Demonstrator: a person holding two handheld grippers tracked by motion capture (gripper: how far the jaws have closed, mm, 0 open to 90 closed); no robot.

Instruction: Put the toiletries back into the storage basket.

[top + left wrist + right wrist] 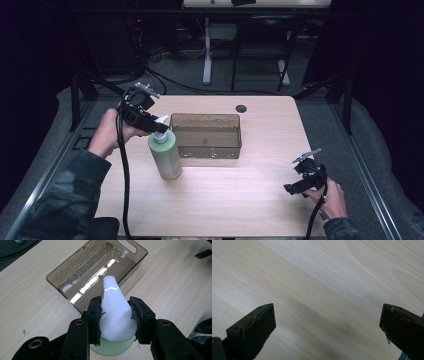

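A pale green bottle [165, 156] with a white pointed cap [115, 312] stands upright on the wooden table [240, 195], just left of a clear brownish bin [206, 135]. My left gripper [159, 127] comes in from the left and is shut on the bottle's white cap; in the left gripper view both pads [96, 315] press against the cap's sides. My right gripper [291, 189] rests low over the table's front right part. Its jaws stand wide apart over bare wood, with nothing between the fingertips [259, 325].
The bin [100, 270] is empty and has a handle slot at its far end. A small round hole [241, 108] sits in the table near its back edge. Desk legs and cables lie on the dark floor beyond the table.
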